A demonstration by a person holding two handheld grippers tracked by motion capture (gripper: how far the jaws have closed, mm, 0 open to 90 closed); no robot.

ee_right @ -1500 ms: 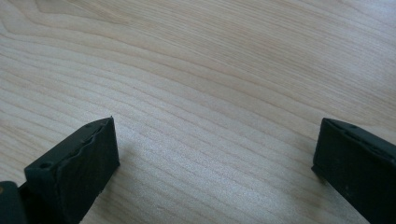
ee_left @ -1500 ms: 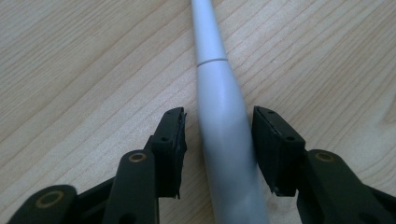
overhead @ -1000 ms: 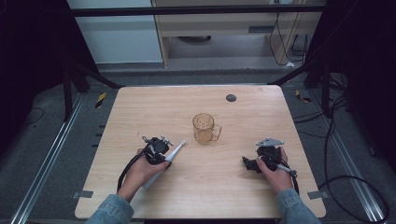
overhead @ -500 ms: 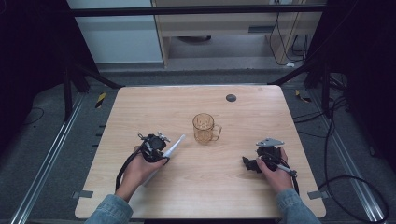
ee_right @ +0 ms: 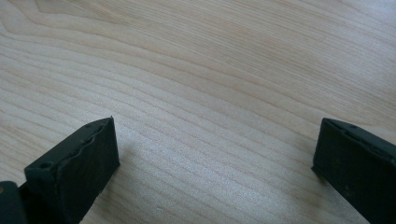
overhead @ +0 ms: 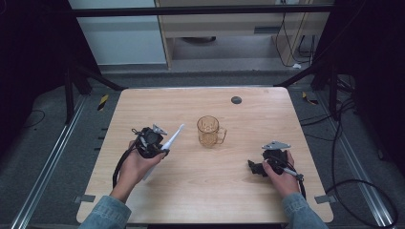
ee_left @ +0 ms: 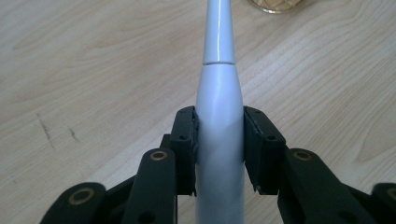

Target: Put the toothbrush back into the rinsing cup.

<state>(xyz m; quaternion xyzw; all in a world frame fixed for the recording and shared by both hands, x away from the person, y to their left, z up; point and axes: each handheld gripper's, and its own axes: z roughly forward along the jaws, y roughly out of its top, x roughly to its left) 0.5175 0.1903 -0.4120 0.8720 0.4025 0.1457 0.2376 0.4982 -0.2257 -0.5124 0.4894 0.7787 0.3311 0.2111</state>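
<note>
Left gripper [overhead: 160, 143]: jaws clamped on a white toothbrush [overhead: 168, 144], gripped at the thick part of its handle. In the left gripper view the pads [ee_left: 186, 140] press both flanks of the toothbrush [ee_left: 219, 112], which runs straight out between them toward the top edge, narrowing past a seam. In the high view the toothbrush is slanted, its slim end pointing up and right toward the cup [overhead: 209, 131], its butt end passing beneath the hand. Slim end and cup are near but apart. The rim of the cup [ee_left: 275, 4] appears at the top of the left gripper view, just beyond the slim end.

Cup: clear amber, handle to the right, upright near the middle of the table [overhead: 191, 200].

Right gripper [overhead: 255, 167]: jaws released and spread wide, nothing between them. It sits low over the right side of the table, well apart from the cup. The right gripper view shows bare wood grain [ee_right: 210, 93] between the two pads [ee_right: 79, 163].

A small dark disc [overhead: 236, 100] lies on the far part of the table.
</note>
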